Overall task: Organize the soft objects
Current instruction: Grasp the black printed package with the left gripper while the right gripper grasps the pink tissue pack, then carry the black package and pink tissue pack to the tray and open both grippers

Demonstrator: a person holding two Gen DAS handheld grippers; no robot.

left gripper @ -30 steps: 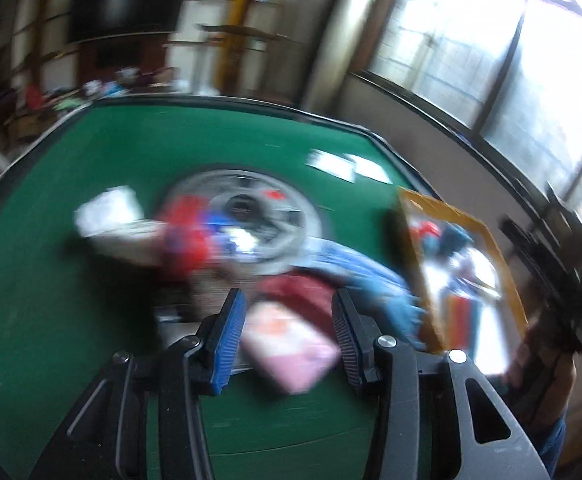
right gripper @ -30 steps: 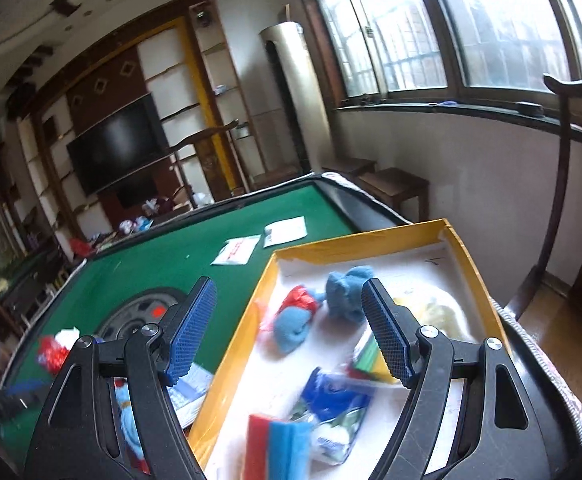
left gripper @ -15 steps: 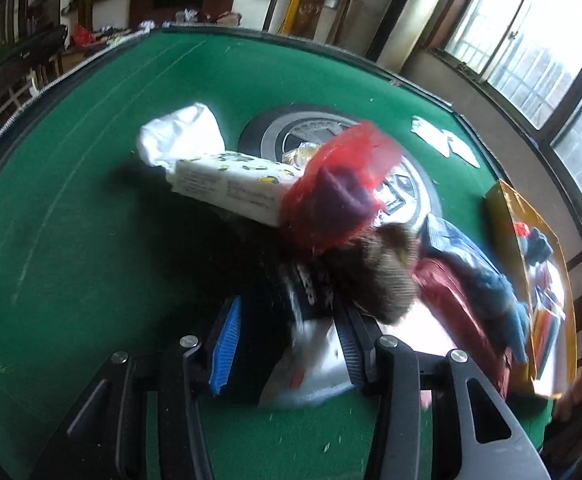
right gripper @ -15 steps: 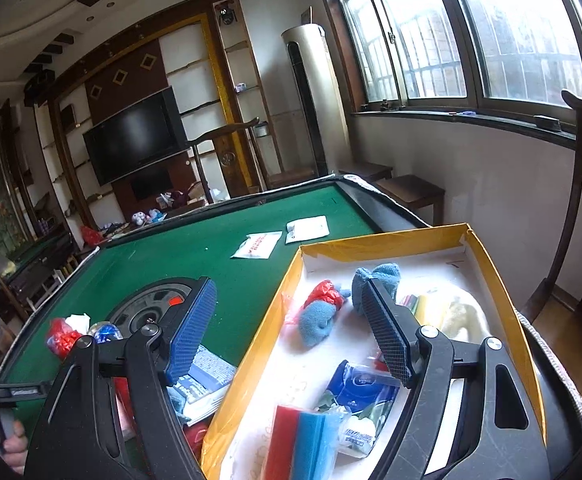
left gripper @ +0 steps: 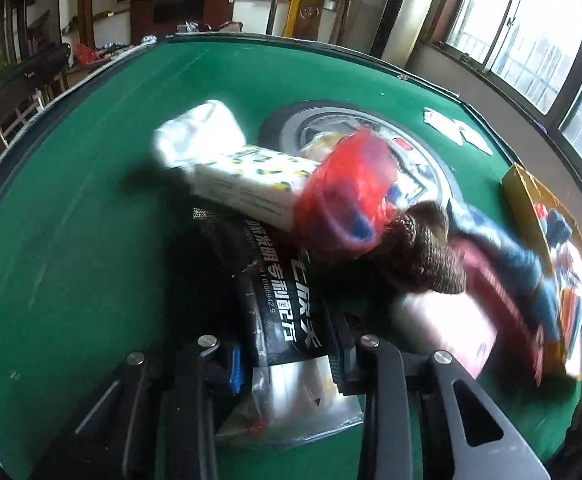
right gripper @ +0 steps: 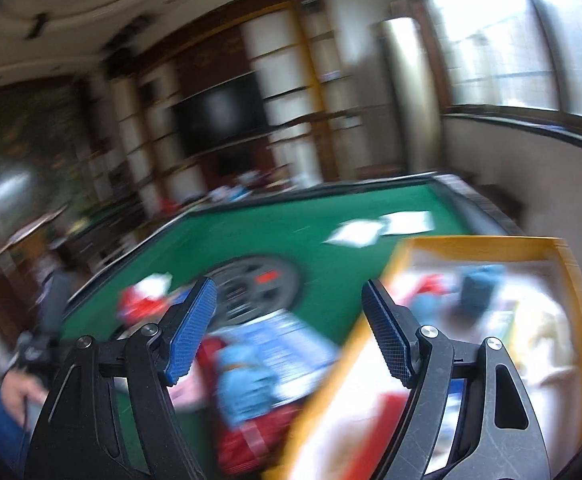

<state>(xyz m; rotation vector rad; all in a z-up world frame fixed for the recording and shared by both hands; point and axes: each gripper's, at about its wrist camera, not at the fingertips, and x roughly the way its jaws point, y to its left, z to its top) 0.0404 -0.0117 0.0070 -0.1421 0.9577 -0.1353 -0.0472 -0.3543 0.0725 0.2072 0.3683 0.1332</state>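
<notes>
A heap of soft things lies on the green table: a black packet with white lettering, a red mesh bag, a white patterned tissue pack, a brown knitted piece and a pink pack. My left gripper is closing, and its pads sit against both sides of the black packet. In the blurred right wrist view, my right gripper stands open and holds nothing. It hovers between the heap and the yellow box, which holds several soft items.
A round wheel-like disc is set in the table's middle, behind the heap. White cards lie at the far right edge. The yellow box stands right of the heap. A person's hand shows at the left.
My left gripper dropped closer to the heap and its jaws narrowed around the black packet. The right wrist view swung left and blurred, with its jaws as wide as before.
</notes>
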